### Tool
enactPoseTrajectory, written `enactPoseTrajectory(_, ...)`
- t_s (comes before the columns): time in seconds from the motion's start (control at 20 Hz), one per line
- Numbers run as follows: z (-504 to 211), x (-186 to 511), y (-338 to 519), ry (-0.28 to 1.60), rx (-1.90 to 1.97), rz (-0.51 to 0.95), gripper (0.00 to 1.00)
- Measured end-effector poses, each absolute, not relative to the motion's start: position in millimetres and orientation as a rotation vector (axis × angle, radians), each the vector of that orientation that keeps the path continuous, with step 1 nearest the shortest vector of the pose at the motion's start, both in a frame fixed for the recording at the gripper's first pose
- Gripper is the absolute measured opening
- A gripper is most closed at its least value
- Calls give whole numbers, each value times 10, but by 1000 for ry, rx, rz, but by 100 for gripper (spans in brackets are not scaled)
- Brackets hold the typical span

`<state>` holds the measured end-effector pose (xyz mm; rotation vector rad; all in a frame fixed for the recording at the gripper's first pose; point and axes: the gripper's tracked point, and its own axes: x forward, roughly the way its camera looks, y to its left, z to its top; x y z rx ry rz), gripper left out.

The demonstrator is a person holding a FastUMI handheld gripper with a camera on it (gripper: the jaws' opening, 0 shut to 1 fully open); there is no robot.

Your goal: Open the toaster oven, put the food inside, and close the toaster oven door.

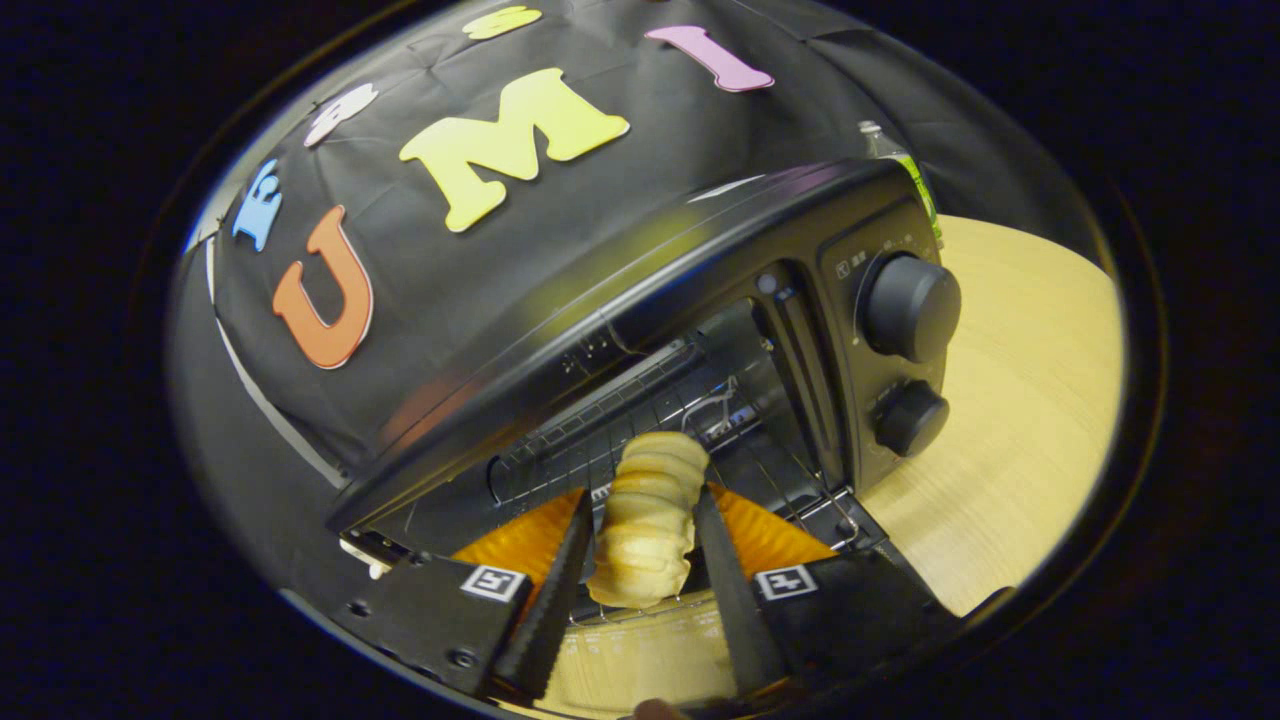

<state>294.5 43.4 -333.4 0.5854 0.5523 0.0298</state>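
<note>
Gripper (pixel 640 545) closed on the bread roll (pixel 648 520), which fills the gap between the fingers. Directly ahead: the toaster oven (pixel 700 300) cavity stands open, wire rack (pixel 640 420) lying across its floor, free room above the rack. Oven roof edge overhangs above the fingers. To the right, the control panel with two knobs (pixel 910 305) blocks passage; beyond it, bare table (pixel 1020 400).

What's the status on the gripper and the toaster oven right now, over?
Gripper shut on ridged pastry. Toaster oven door open, pastry at the mouth above the wire rack. Nothing in the way.
</note>
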Motion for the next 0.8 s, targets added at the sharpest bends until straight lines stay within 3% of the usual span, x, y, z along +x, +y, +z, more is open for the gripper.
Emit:
enactPoseTrajectory(0.15,-3231,2797,472,552,569,48,98)
enactPoseTrajectory(0.55,-2776,1694,499,520,430,111,100)
enactPoseTrajectory(0.8,-2925,1189,495,552,224,163,100)
